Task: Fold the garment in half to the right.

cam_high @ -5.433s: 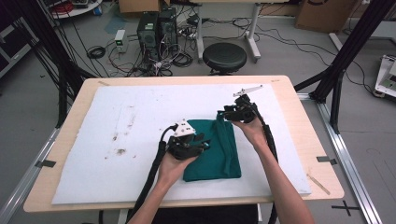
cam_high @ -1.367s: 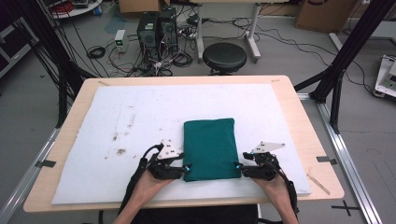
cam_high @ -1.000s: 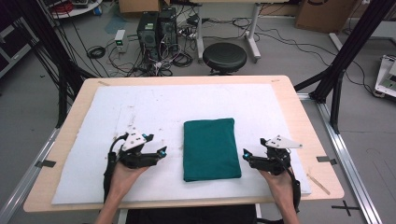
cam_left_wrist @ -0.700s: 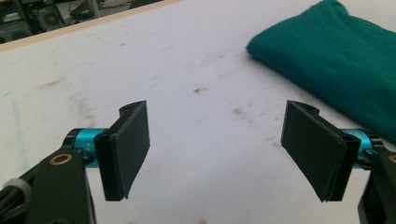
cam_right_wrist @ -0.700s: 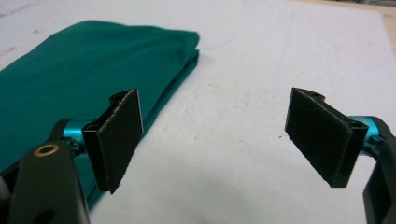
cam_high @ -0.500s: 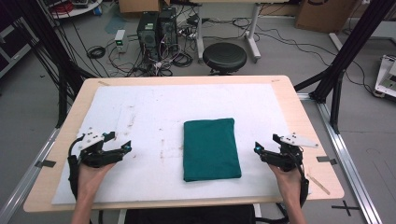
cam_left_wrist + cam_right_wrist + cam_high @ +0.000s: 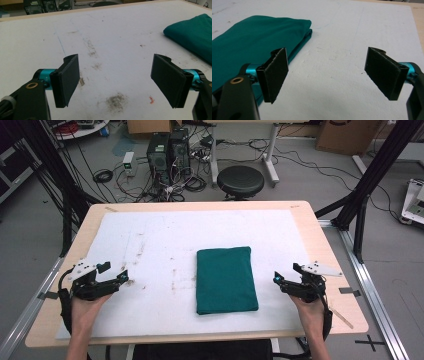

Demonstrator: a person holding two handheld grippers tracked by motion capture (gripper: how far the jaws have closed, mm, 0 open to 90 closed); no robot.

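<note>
The green cloth point(image 7: 226, 279) lies folded flat in the middle of the white sheet point(image 7: 165, 245) on the table point(image 7: 325, 250) — nothing touches it. It makes a neat rectangle, long side running away from the person.

The left gripper point(image 7: 116, 273) sits near the table's left edge, well apart from the cloth. Its jaws have just been opening & now stand wide, w/ nothing between them. In the left gripper view its pads point(image 7: 67, 78) frame bare sheet w/ small dirty marks point(image 7: 115, 102), and the cloth point(image 7: 193, 33) peeks in at the far right.

The right gripper point(image 7: 286, 275) rests on the other side, near the cloth but not touching it. Its jaws are wide apart too — nothing held. In the right gripper view the cloth point(image 7: 249, 42) lies behind the left-hand pad point(image 7: 275, 72), w/ white sheet between the two pads
</note>
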